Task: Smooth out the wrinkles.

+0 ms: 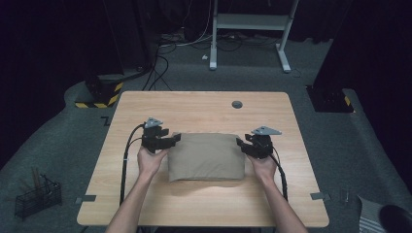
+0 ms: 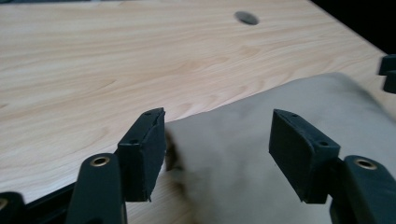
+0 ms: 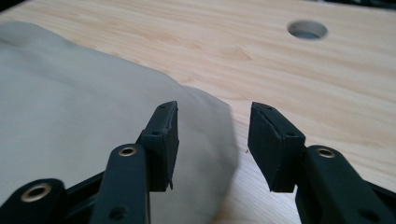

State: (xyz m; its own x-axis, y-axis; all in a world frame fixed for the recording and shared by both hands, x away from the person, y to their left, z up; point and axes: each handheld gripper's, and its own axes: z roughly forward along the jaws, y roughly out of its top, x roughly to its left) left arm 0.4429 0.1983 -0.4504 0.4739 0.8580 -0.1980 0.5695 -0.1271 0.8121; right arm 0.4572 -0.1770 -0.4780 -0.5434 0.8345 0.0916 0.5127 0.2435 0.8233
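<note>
A folded tan cloth lies flat on the middle of the wooden table. My left gripper hovers at the cloth's far left corner, open. In the left gripper view that gripper stands with its jaws wide apart over the cloth, which its pads do not touch. My right gripper is at the far right corner, also open. In the right gripper view it hangs just above the cloth's edge, with nothing pressed between the pads.
A round cable hole sits in the table beyond the cloth. On the floor are a wire basket at the left, a yellow-and-black striped base, cables, and a white desk frame at the back.
</note>
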